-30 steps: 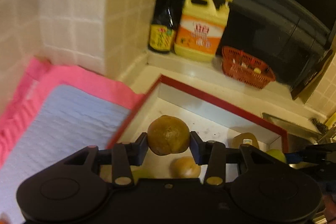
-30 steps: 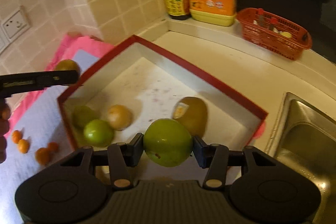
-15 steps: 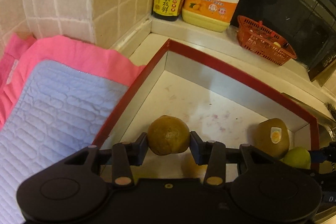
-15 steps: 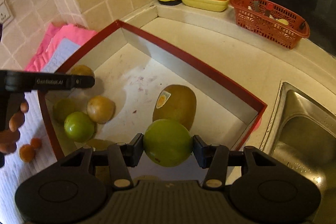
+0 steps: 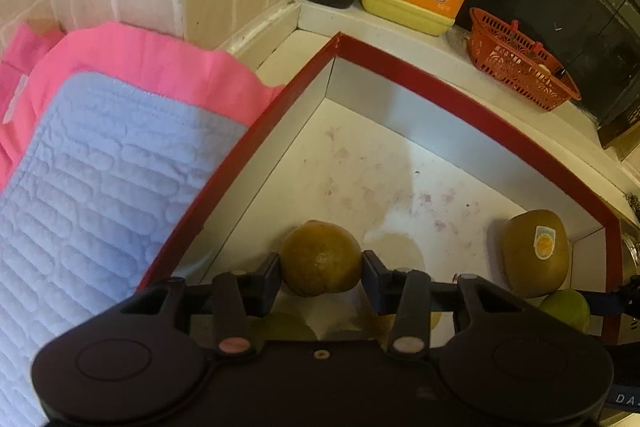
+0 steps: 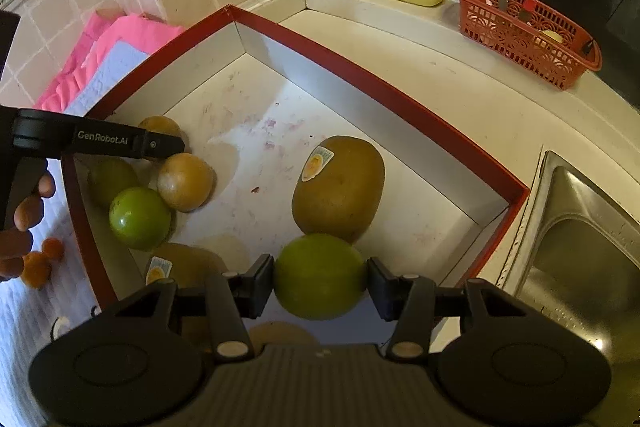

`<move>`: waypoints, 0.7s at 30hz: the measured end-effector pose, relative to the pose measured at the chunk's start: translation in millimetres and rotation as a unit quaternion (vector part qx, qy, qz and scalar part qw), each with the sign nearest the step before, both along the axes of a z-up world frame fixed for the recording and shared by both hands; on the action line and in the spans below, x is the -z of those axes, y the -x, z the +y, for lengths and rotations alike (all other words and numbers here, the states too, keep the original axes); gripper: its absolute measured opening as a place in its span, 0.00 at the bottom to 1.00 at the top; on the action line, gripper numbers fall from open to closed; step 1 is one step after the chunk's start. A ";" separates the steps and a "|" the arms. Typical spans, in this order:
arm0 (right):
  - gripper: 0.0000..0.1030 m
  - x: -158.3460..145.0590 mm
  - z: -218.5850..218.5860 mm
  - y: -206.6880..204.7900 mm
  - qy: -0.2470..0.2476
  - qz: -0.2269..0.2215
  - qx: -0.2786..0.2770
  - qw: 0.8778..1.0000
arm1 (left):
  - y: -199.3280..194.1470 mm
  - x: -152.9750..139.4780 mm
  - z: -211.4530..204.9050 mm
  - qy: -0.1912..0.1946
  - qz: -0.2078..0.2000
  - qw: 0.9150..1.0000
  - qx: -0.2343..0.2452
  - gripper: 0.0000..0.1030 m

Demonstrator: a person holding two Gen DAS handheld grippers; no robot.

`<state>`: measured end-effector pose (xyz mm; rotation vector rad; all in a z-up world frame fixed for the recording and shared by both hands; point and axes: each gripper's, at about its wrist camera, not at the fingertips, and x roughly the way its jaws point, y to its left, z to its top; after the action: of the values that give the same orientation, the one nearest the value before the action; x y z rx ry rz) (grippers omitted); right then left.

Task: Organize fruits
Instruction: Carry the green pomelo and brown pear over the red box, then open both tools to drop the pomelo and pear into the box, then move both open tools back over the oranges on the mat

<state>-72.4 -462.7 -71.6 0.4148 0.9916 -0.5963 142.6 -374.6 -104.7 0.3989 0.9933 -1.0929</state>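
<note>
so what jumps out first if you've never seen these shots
The red-rimmed box fills the counter between the pink cloth and the sink, with loose fruit on its white floor. Each set of tongs grips one fruit above it: the right tongs a green fruit, the left tongs a brownish round fruit. A big kiwi with a sticker lies mid-box, just beyond the green fruit.

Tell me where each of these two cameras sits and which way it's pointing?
Left wrist: sits on the left gripper, looking down past a brown fruit into the red box.
Right wrist: sits on the right gripper, a green fruit between its fingers; the person's fingers show.
Both show the box and stickered kiwi.
</note>
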 end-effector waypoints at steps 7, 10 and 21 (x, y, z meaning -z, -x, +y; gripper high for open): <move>0.63 -3.0 -0.7 -0.2 -0.004 0.002 -0.006 1.000 | 0.5 -5.4 4.2 -0.002 0.012 1.000 -0.002 0.69; 0.64 -7.8 -0.6 3.0 0.004 -0.001 -0.002 1.000 | 3.9 -13.3 9.7 0.003 -0.003 1.000 -0.004 0.73; 0.64 -31.9 4.0 15.4 -0.008 -0.031 -0.003 0.999 | 10.1 -63.6 52.9 0.039 -0.030 0.998 -0.033 0.73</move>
<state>-87.8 -458.7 -39.7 0.4411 0.9386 -0.5669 132.5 -321.7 -41.1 0.3323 0.9011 -1.0513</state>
